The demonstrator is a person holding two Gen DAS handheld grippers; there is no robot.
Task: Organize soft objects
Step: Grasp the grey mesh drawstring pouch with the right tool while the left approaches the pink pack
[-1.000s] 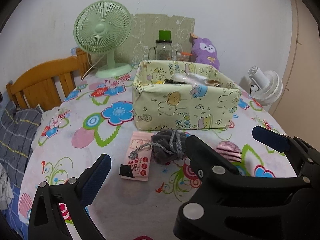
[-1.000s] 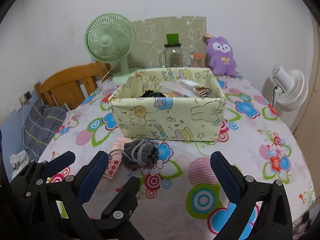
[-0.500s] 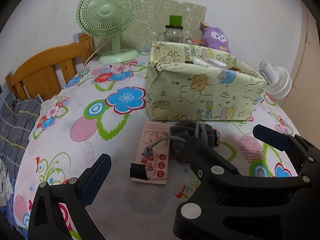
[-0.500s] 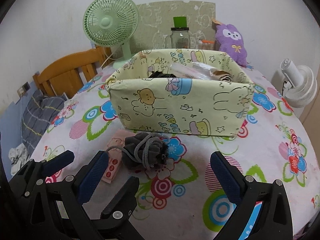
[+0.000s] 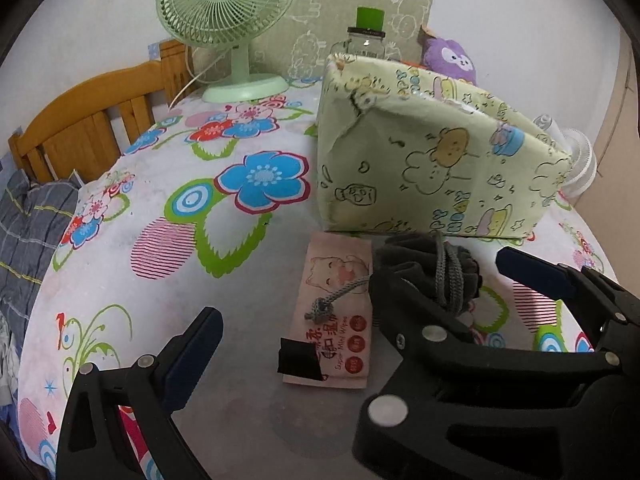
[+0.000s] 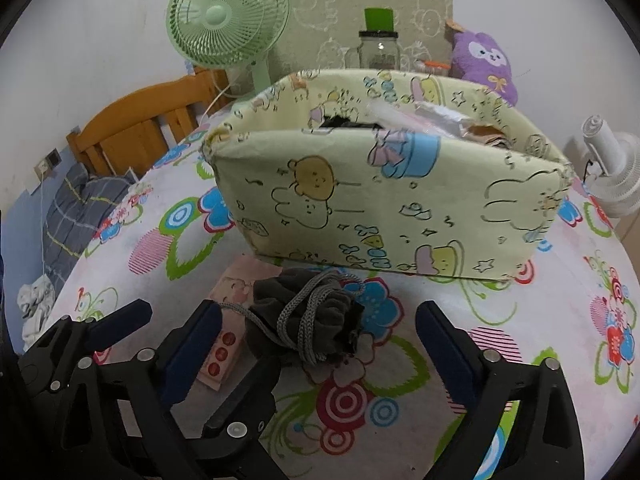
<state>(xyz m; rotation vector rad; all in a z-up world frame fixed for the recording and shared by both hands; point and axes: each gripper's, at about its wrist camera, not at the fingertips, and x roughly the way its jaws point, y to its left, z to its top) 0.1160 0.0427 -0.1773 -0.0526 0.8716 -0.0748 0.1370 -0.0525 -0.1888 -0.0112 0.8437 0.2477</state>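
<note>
Both grippers closed in on the grey pouch in front of the fabric bin

Over the last second both cameras drew nearer and lower; the yellow fabric bin (image 6: pixel 384 200) grew to fill the far half of each view, and the grey drawstring pouch (image 6: pixel 308 320), which had lain well ahead, came to sit between the spread fingers of the right gripper (image 6: pixel 316 332), not yet pinched; the left gripper (image 5: pixel 360 292) was likewise spread and held nothing, with the pink wipes pack (image 5: pixel 336 312) lying on the floral tablecloth (image 5: pixel 160 208) in its gap, just left of the pouch; judged from this, the approach was nearly done and a grasp of the pouch, then a lift into the bin, remained.
</note>
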